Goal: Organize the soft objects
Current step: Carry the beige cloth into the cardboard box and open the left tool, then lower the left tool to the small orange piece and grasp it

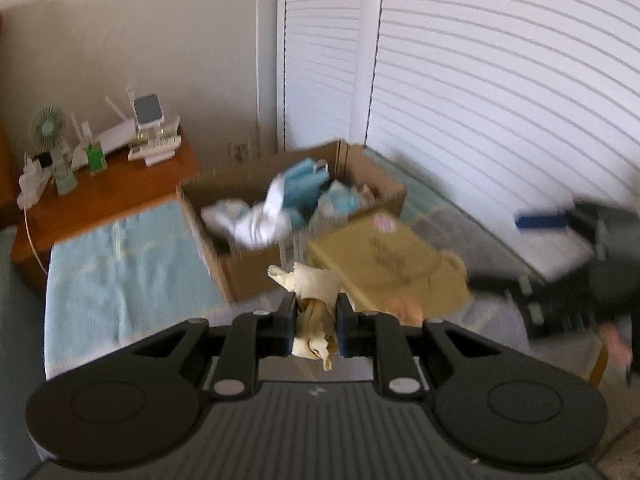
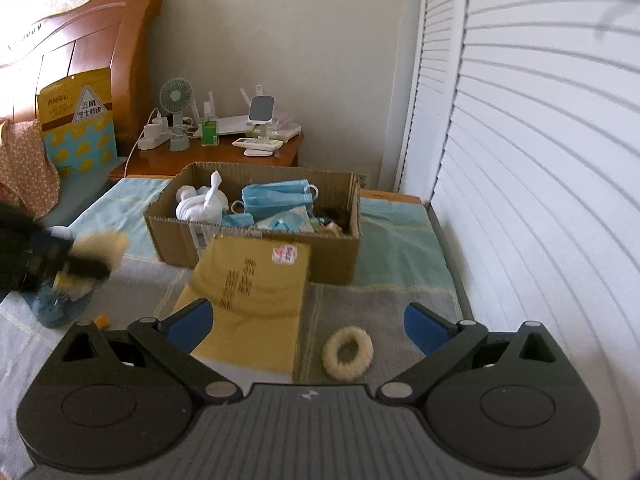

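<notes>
My left gripper [image 1: 316, 312] is shut on a crumpled cream cloth [image 1: 314, 292] and holds it in the air in front of the open cardboard box [image 1: 240, 264]. It also shows blurred at the left of the right wrist view [image 2: 80, 264]. The box [image 2: 256, 240] holds a white cloth [image 2: 200, 204], blue face masks [image 2: 276, 198] and other soft items. My right gripper [image 2: 308, 322] is open and empty above the bed. A cream fluffy hair tie [image 2: 347, 354] lies on the grey towel just ahead of it.
A closed yellow-brown carton [image 2: 256, 296] lies in front of the open box. A wooden nightstand [image 2: 160, 162] holds a fan, a router and a phone stand. A yellow bag [image 2: 76, 120] leans on the headboard. A slatted wall [image 2: 540, 160] bounds the right.
</notes>
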